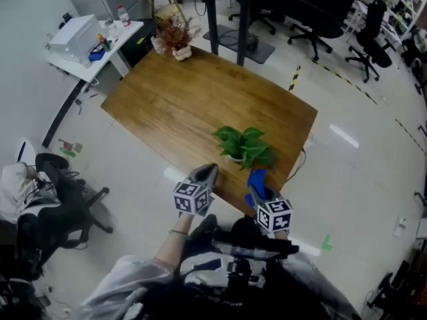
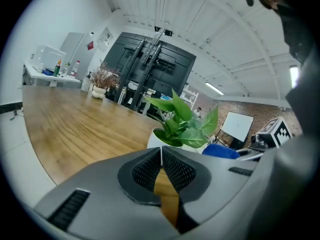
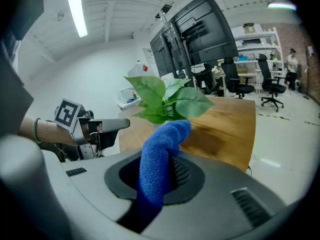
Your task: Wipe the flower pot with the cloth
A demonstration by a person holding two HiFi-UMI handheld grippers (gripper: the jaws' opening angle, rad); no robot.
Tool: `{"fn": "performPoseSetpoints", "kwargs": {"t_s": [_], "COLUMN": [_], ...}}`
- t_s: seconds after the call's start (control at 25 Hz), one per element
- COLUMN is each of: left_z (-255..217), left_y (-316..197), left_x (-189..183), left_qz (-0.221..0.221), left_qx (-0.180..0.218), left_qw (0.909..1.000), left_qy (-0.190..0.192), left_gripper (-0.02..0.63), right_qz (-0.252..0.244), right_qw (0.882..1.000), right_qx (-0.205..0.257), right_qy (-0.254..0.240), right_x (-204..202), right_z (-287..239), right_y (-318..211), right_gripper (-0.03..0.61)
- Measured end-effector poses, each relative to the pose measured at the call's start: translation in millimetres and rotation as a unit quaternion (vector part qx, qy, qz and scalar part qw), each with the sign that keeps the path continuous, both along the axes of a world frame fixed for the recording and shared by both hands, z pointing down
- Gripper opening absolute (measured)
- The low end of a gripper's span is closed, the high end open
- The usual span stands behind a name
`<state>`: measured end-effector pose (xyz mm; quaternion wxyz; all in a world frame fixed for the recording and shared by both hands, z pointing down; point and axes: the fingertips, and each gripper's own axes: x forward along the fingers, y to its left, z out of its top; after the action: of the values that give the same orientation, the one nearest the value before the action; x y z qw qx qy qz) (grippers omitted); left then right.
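The pot (image 1: 234,157), white with a green plant (image 1: 244,144), stands on the wooden table (image 1: 193,99) near its front edge. The right gripper (image 1: 258,187) is clamped on a blue cloth (image 3: 159,156), which sticks up out of the jaws just short of the pot. The left gripper (image 2: 161,152) sits beside it at the table edge, jaws pressed together with nothing between them, pointing toward the pot
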<state>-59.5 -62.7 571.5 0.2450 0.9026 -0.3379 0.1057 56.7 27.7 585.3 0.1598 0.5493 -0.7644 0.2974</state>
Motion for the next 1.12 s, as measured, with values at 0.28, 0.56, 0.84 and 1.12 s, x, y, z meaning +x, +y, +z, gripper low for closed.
{"fn": "performPoseSetpoints", "kwargs": {"t_s": [0.28,0.56,0.84,1.12], "left_z": [29,29,29,37], "left_y": [-11,-40,-75,-85], "left_x": [5,13,22,37], "left_qz": [-0.105,-0.163,-0.080,-0.057], "left_qx": [-0.028,0.001,0.017,0.004], "left_qw": [0.9937,0.9851,0.9937,0.9960], "left_qy": [-0.029,-0.054,-0.076,-0.069], "left_gripper": [0.009,0.009,0.009,0.008], "right_qz": [-0.120,-0.180,-0.214,-0.230], "right_qw": [0.992,0.980,0.973,0.970], "right_qx": [-0.013,0.009,0.026,0.024], "right_qy": [0.046,0.089,0.083,0.075], "right_x": [35,55,40,15], "right_z": [33,43,42,38], "right_y": [-40,-85,-106,-104], "right_gripper": [0.075,0.075,0.075,0.075]}}
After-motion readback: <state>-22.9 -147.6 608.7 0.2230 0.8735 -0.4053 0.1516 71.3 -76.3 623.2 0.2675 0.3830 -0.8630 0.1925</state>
